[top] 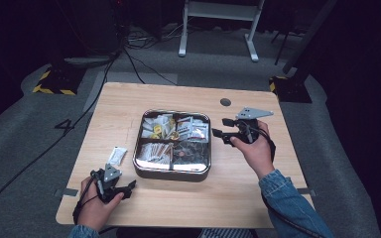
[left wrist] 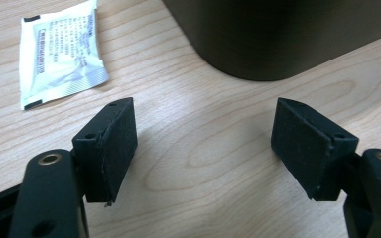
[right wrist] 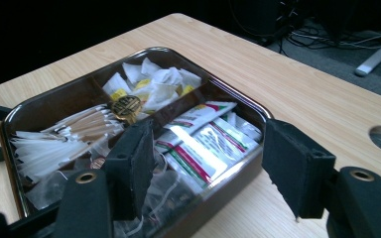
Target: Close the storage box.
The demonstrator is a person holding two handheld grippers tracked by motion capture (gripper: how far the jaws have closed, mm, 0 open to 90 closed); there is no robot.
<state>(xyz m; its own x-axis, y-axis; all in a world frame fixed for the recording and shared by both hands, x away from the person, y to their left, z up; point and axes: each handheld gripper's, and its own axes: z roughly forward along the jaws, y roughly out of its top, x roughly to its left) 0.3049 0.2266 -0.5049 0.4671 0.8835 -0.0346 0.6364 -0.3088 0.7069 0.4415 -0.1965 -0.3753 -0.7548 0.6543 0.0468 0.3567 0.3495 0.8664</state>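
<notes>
A dark metal tray [top: 172,171] with compartments of sachets and packets sits mid-table; its rim [right wrist: 260,115] lies just below my right gripper's jaws. My right gripper [top: 217,132] is held at the tray's right edge, open and empty, jaws spread wide [right wrist: 206,166]. A white sachet [top: 117,155] lies on the wood left of the tray, and in the left gripper view the sachet [left wrist: 59,52] is ahead and to the left. My left gripper [top: 129,187] rests near the table's front left corner, open [left wrist: 203,148], nothing between its pads, facing the tray's dark wall [left wrist: 278,34].
The wooden table [top: 129,104] has a round cable hole [top: 225,102] behind the tray. Red-and-green packets [right wrist: 198,144] and white sachets [right wrist: 154,82] fill the tray. Cables and a white stand's legs lie on the grey floor beyond.
</notes>
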